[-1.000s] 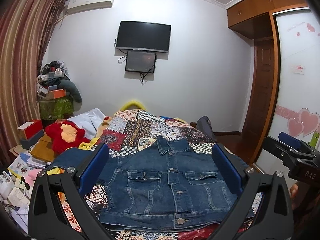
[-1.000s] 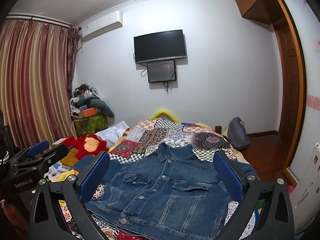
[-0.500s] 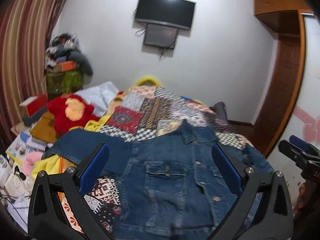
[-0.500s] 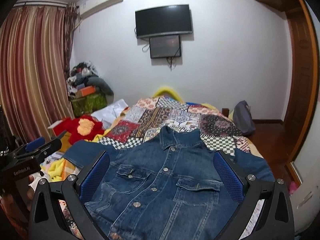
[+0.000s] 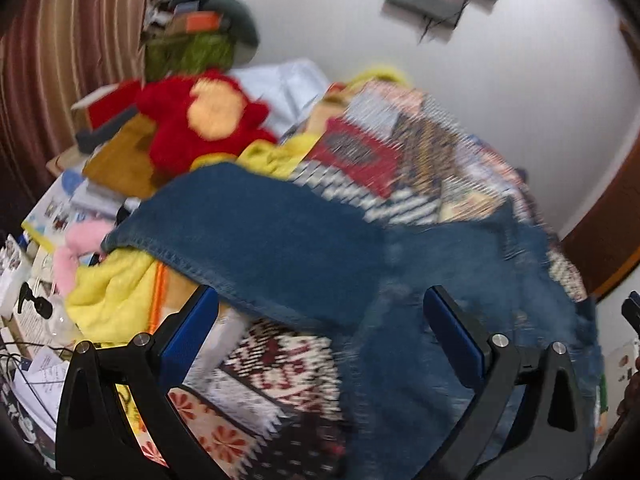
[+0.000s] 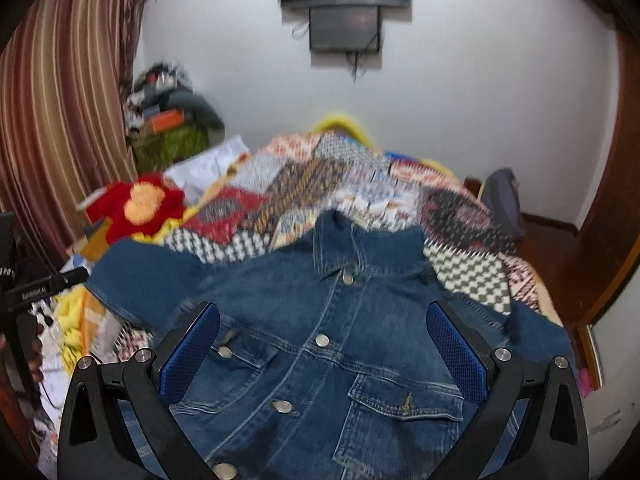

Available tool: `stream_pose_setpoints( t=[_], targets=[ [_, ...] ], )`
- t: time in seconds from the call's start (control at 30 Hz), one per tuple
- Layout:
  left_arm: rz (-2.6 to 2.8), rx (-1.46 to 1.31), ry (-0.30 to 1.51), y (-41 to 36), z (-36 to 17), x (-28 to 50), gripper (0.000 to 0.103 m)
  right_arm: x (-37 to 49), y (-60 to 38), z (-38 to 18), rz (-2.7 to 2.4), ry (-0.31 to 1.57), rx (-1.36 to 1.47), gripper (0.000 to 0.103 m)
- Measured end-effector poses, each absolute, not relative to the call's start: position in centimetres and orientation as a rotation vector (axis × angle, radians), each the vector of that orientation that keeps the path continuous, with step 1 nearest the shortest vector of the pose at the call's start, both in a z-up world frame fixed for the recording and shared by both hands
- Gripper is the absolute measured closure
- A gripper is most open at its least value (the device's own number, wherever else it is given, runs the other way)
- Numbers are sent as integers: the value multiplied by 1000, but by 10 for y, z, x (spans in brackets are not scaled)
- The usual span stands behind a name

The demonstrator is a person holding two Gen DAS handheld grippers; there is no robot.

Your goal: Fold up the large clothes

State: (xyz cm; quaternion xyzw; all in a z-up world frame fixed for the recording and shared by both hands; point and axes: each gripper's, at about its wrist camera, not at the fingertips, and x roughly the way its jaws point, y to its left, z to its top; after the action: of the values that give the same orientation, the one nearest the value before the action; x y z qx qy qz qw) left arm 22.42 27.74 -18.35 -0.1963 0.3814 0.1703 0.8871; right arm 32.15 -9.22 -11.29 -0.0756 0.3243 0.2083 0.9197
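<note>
Two tools, both spread wide and holding nothing, hover over the blue denim button-front jacket (image 6: 320,344) lying face-up on the patchwork-quilted bed (image 6: 460,216). I see its left sleeve (image 5: 248,236) stretched sideways just ahead of my left tool (image 5: 320,320), nearer than my right tool (image 6: 322,328), which sits over the chest.

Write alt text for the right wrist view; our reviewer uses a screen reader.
A denim jacket lies buttoned and face up on a patchwork quilt, between the open fingers of the right gripper. A red plush toy sits left, under striped curtains.
</note>
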Motion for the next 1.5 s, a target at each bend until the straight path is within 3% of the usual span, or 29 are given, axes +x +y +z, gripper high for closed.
stream_pose_setpoints(
  t=[0.4,0.6,0.73,1.0,1.3,1.37,1.43,1.5],
  targets=[
    [256,-642,899,339,-256,249,0,391,-67,-197,500,960,-132,0],
    [212,-845,857,368,-271,252,3,406,-64,-218,532,1066,-27,0],
    [205,-948,832,381,-276,246,14,410,-64,-224,533,1097,4,0],
    [250,-1001,827,390,-277,219,27,409,-64,-224,544,1100,21,0],
    [318,-921,827,399,-274,253,30,403,-64,-216,547,1075,-3,0],
    [380,-812,854,388,-266,256,46,403,-67,-213,542,1072,2,0],
    [436,-694,876,378,-258,257,81,402,-70,-209,538,1067,2,0],
    [452,-611,858,372,-245,255,92,400,-73,-204,535,1056,1,0]
  ],
)
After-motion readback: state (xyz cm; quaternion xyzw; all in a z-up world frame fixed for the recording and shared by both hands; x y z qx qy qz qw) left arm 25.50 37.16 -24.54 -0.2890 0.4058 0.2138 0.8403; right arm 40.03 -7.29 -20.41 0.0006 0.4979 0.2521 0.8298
